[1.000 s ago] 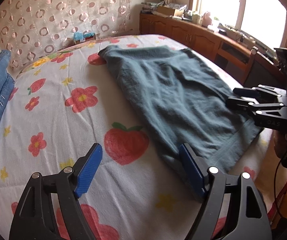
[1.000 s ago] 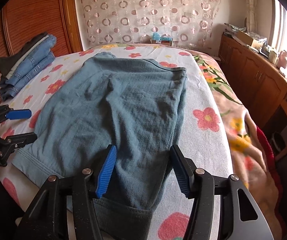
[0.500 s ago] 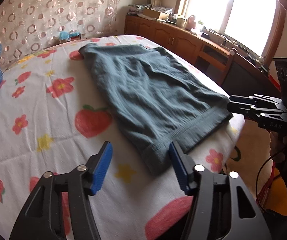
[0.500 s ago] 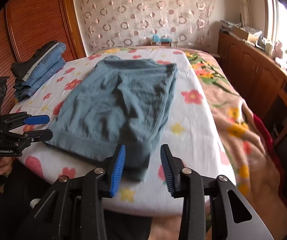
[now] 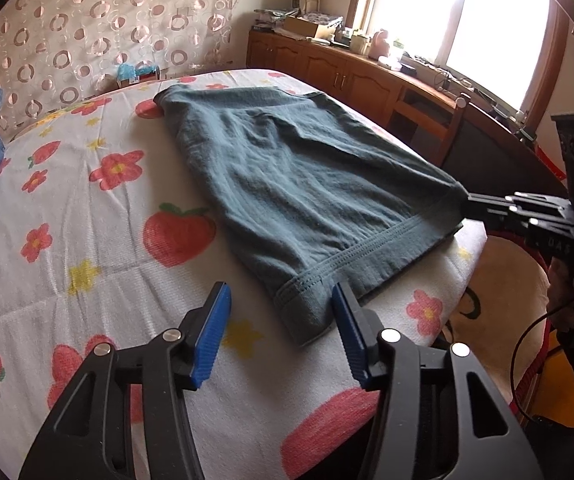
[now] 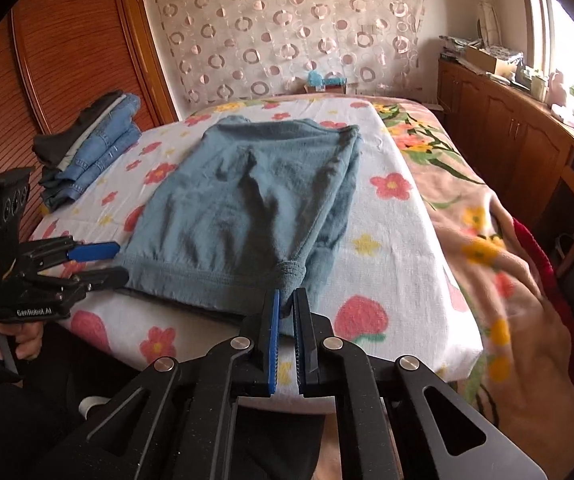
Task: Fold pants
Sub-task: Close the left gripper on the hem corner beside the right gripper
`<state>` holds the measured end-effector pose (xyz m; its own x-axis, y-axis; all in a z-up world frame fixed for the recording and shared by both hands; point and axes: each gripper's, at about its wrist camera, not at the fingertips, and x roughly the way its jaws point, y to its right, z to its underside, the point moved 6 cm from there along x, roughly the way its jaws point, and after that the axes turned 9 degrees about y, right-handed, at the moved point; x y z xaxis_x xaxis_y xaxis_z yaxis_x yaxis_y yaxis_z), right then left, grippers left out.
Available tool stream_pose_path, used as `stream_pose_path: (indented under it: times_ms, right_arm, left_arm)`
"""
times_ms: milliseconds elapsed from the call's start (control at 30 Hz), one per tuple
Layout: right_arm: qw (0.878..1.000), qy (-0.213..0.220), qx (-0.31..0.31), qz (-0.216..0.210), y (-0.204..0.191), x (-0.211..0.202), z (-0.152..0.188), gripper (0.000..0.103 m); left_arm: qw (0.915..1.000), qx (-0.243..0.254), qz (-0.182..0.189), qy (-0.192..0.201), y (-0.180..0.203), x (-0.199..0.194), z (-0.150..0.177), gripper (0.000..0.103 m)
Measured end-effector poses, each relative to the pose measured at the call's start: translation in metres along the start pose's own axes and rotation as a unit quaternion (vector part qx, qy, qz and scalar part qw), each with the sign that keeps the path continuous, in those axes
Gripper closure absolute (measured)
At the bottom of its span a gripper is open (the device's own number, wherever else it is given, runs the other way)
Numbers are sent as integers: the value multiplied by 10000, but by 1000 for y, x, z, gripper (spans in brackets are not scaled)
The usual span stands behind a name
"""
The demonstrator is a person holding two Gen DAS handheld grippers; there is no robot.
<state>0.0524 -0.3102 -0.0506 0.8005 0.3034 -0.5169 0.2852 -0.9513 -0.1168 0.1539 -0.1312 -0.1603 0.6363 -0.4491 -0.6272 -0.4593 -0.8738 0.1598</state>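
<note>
Your right gripper [image 6: 285,304] has its 2 blue-padded jaws pressed together on the near right hem corner of the teal-grey knit pants [image 6: 243,208], and the cloth bunches up into a small knot right at the tips. Over on your left, the left gripper [image 5: 281,312] has its jaws closing, with the other hem corner lying between the blue pads [image 5: 211,332], though neither pad presses the fabric yet. From the right wrist view you can see that gripper side-on, level with the hem edge, gripped by your hand [image 6: 3,334] at the bed's near edge. The pants lie flat and lengthwise on the white bedsheet printed with red flowers and strawberries [image 5: 87,240], hem toward you, waistband at the far end. Off to the far left sits a stack of folded blue denim jeans [image 6: 99,148], well apart from the pants. On the right side a peach floral blanket [image 6: 499,240] drapes down off the bed.
</note>
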Motion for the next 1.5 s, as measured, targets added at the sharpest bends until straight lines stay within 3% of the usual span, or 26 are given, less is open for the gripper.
stream_pose_path:
  times_ms: [333, 433, 600, 1033, 1167, 1300, 1500]
  right_arm:
    - [9997, -59, 151, 193, 5, 8, 0, 96]
    - [9994, 30, 229, 259, 8, 8, -3, 82]
    - [9991, 65, 277, 315, 9, 14, -5, 75]
    - [9991, -272, 318, 119, 10, 25, 1, 75]
    - [9996, -200, 182, 36, 6, 23, 1, 89]
    - [9999, -112, 72, 76, 3, 23, 3, 92]
    - [9998, -83, 177, 13, 4, 23, 5, 93]
  left_arm:
    - [10000, 71, 33, 33, 8, 0, 4, 54]
    - [9999, 111, -11, 40, 9, 0, 4, 54]
    - [9999, 152, -39, 64, 9, -1, 5, 54]
    - [9997, 154, -106, 134, 12, -3, 7, 54]
    - [9998, 114, -127, 133, 12, -3, 7, 54]
    - [10000, 50, -35, 79, 16, -4, 7, 68]
    - [9999, -100, 19, 76, 16, -6, 9, 70]
